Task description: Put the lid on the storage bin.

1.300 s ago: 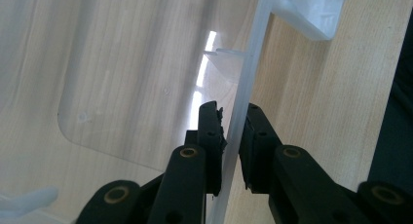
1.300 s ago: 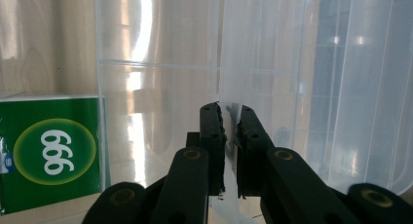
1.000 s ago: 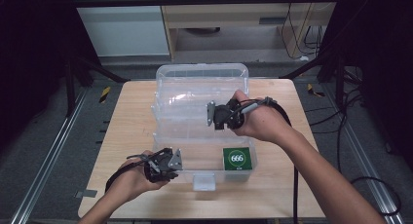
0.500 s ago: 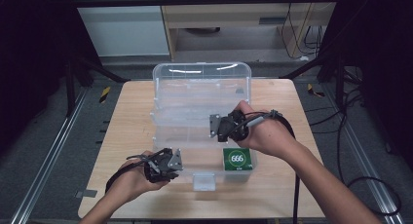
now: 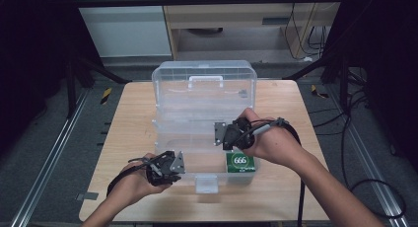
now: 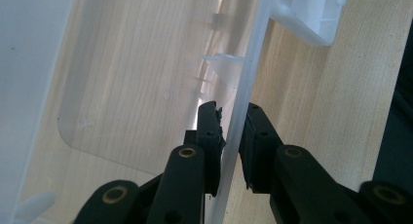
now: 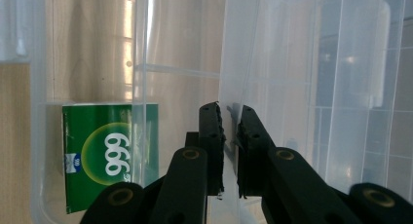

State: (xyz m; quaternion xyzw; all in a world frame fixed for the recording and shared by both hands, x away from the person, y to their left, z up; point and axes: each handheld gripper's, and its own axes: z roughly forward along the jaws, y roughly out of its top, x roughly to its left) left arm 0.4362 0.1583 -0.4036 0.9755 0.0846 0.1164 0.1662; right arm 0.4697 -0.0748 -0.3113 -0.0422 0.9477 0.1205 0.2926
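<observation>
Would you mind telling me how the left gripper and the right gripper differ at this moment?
The left gripper clamps the clear box's near front wall, while the right gripper grips a clear tray wall inside it. The left gripper sits at the box's near left corner; the right gripper is above the green carton on the right side. Both are shut on clear plastic.

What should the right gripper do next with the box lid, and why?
Probably swing the lid on toward the front latch. The right gripper looks shut on a clear panel, the left gripper pinches the box's front wall, and the green packet sits inside.
</observation>
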